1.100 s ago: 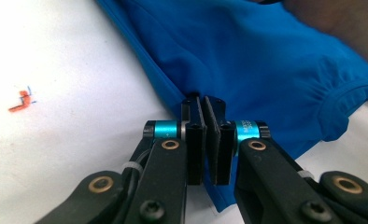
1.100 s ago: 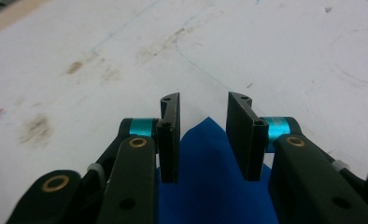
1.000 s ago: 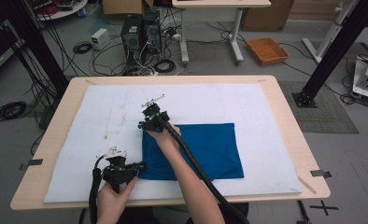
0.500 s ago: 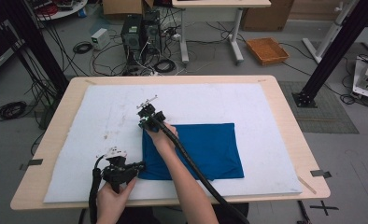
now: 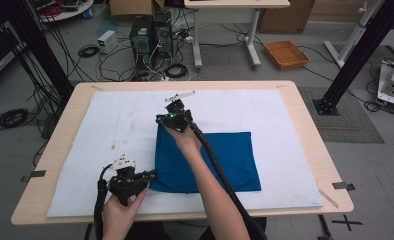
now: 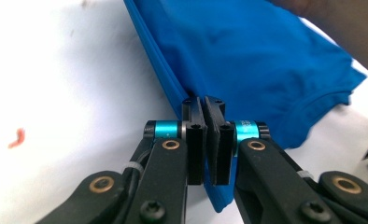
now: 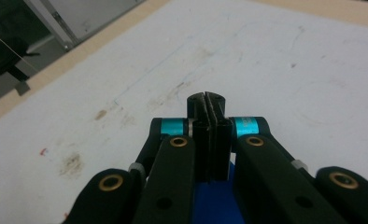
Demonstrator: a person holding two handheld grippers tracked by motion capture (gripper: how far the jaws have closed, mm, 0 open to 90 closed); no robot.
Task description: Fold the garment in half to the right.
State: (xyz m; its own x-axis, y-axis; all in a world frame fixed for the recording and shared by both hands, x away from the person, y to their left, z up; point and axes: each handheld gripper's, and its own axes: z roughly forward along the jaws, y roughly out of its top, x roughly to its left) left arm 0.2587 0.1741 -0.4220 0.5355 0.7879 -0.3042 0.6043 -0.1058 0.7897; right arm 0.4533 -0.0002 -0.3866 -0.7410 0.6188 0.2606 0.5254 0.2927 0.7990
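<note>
Near the tabletop's [image 5: 305,107] front-left edge, the left tongs [image 5: 150,175] are clamped on the near-left corner of the blue shirt [image 5: 220,160]. At its far-left corner, the right tongs [image 5: 166,118] appear clamped on cloth. Folding looks partly done; another fold seemingly remains. White mat [image 5: 100,130] lies beneath, unobstructed.

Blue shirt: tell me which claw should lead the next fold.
Probably right. The right claw is shut on the blue shirt's far left corner, free to carry it over; the left claw pins the near left corner.
</note>
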